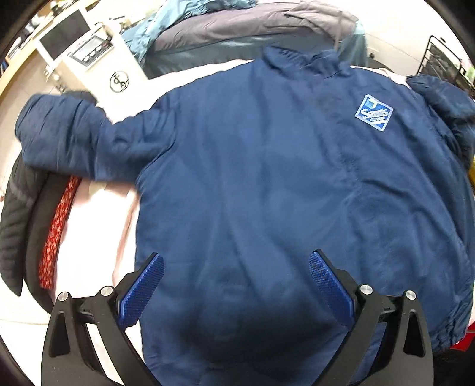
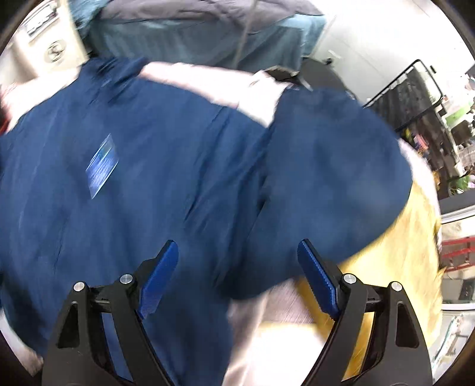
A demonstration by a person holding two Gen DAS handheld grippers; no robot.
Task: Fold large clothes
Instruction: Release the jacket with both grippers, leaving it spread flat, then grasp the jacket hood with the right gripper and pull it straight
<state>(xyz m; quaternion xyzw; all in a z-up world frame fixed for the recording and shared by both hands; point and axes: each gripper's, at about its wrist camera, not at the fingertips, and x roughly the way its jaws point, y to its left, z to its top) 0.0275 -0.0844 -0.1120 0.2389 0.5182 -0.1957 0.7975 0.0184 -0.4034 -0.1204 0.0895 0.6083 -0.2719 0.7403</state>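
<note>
Both jaws spread with nothing between them, the left hand-held gripper [image 1: 236, 274] hangs above the lower body of the navy jacket [image 1: 267, 178]; the right hand-held gripper [image 2: 237, 262] is likewise spread and empty over its folded-in sleeve [image 2: 326, 172]. The jacket lies flat, chest logo patch [image 1: 374, 112] up, on pale pink fabric [image 1: 98, 213]. Farther off lies a grey and teal clothes pile [image 1: 237, 26].

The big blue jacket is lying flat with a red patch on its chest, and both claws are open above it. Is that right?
Almost. The patch on the jacket is blue and white, not red; the left wrist view shows it clearly. The rest holds: the jacket lies spread flat, and the left claw and right claw are both open above it.
</note>
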